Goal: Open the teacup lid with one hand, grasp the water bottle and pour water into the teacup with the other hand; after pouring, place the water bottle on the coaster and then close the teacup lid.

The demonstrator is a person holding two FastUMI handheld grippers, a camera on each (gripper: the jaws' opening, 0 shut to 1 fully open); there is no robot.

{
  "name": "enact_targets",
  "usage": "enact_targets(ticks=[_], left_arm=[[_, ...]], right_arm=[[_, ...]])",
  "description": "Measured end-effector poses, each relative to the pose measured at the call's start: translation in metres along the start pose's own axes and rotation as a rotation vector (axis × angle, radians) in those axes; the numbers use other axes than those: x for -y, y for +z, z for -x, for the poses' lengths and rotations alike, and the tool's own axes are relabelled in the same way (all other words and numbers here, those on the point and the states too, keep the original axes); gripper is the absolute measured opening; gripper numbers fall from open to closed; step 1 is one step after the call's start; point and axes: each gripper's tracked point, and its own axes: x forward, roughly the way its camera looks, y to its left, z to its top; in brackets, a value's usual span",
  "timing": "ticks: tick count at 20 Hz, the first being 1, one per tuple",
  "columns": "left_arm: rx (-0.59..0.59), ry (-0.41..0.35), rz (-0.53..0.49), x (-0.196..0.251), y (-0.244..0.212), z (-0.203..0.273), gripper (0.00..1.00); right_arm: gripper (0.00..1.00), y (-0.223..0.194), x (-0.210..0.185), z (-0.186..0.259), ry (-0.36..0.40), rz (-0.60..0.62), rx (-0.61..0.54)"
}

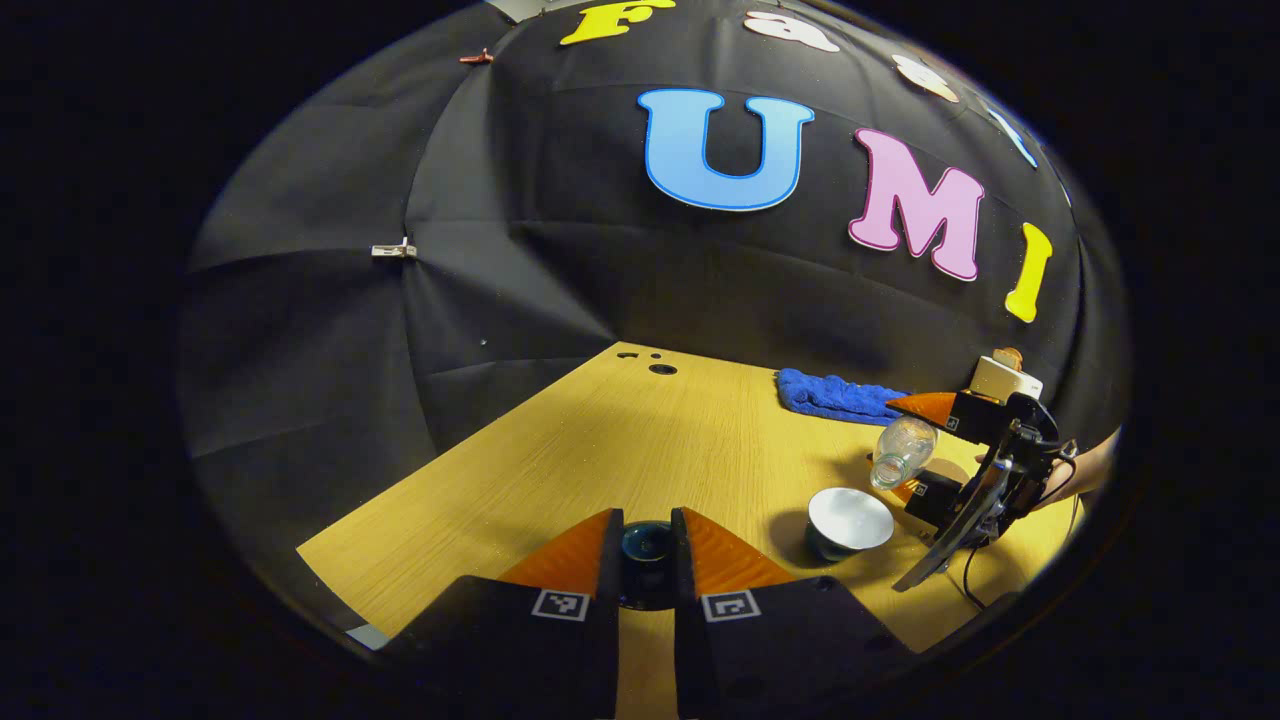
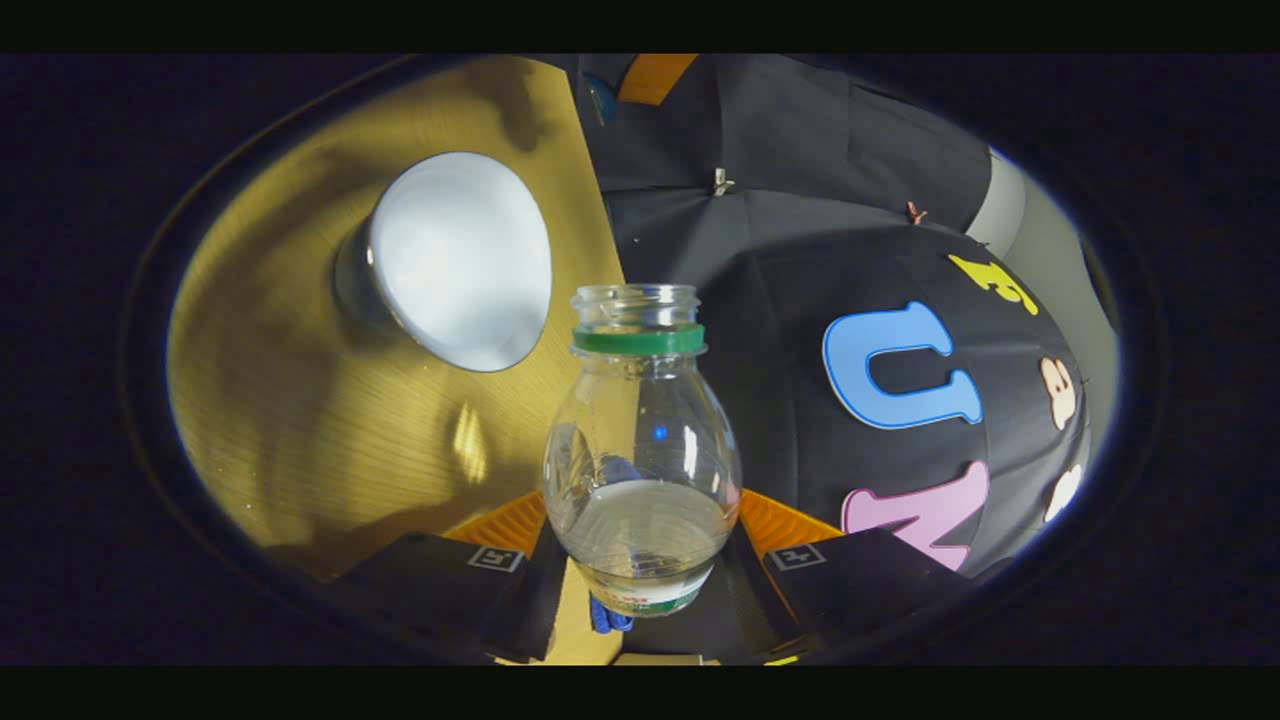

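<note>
In the left gripper view my left gripper [image 1: 647, 522] is shut on the dark round teacup lid [image 1: 647, 548], held just above the table near its front edge. The uncovered teacup [image 1: 850, 520], dark outside and white inside, stands to the right. Beside it my right gripper [image 1: 922, 450] holds the clear water bottle [image 1: 903, 450] tilted, its mouth down over the cup's right rim. In the right gripper view my right gripper [image 2: 640, 512] is shut on the capless bottle [image 2: 640, 440], which has a green neck ring and some water inside. The teacup [image 2: 455, 260] lies beyond it.
A blue cloth [image 1: 835, 395] lies bunched at the far edge of the wooden table [image 1: 600, 450]. Small dark holes [image 1: 660, 368] mark the table's far corner. A hand [image 1: 1090, 468] holds the right gripper at the right edge.
</note>
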Motion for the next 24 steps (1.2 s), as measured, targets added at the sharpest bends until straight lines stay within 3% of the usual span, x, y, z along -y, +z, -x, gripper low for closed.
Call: enact_targets(ticks=[1,13,16,21,23,24], left_arm=[[-0.001,-0.001,0.003,0.0,-0.001,0.0,0.3],[0.007,0.013,0.019,-0.007,-0.003,-0.002,0.23],[0.002,0.012,0.03,-0.008,-0.007,-0.002,0.29],[0.008,-0.006,0.027,-0.007,-0.007,0.0,0.23],[0.01,-0.009,0.03,-0.007,-0.006,0.0,0.27],[0.012,-0.008,0.032,-0.008,-0.005,0.0,0.27]], right_arm=[[0.73,0.002,0.001,-0.004,-0.007,0.014,0.006],[0.72,0.01,0.009,-0.012,-0.012,0.143,0.096],[0.73,0.008,0.009,-0.016,-0.012,0.168,0.116],[0.73,0.011,0.007,-0.022,-0.009,0.2,0.131],[0.68,0.011,0.007,-0.023,-0.01,0.209,0.135],[0.73,0.011,0.006,-0.022,-0.011,0.222,0.139]])
